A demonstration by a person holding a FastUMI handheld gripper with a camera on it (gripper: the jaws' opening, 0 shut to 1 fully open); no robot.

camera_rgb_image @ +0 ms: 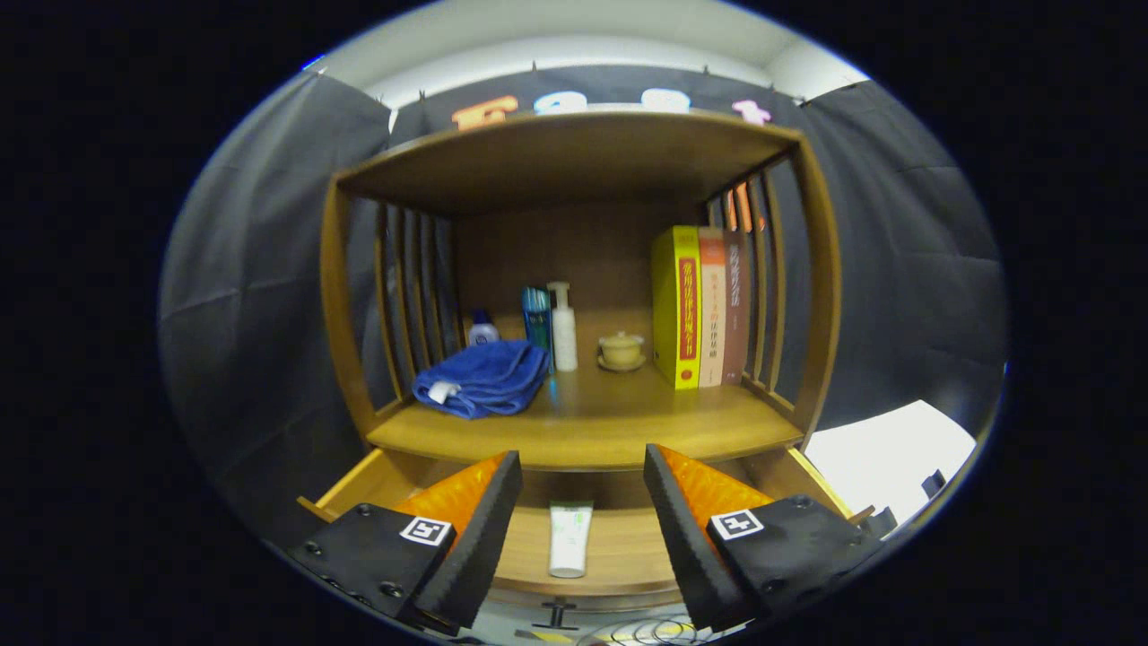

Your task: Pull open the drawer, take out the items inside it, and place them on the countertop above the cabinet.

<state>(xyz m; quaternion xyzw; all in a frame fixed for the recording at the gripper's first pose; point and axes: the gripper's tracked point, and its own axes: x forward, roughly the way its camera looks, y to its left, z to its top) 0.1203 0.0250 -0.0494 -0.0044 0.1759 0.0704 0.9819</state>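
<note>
While you are hovering the gripper [583, 502] over the pulled-out drawer [619, 556], its fingers are spread wide, holding nothing | white tube [570, 538] is lying on the drawer floor between them | next: lowering, closing on the tube, lifting it onto the countertop [592, 422].

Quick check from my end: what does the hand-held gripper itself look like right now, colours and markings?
The hand-held gripper has two wedge-shaped fingers, orange on the outer faces with black padded inner faces. Each sits on a black base with screw heads and carries a white square tag with a black pattern.
</note>
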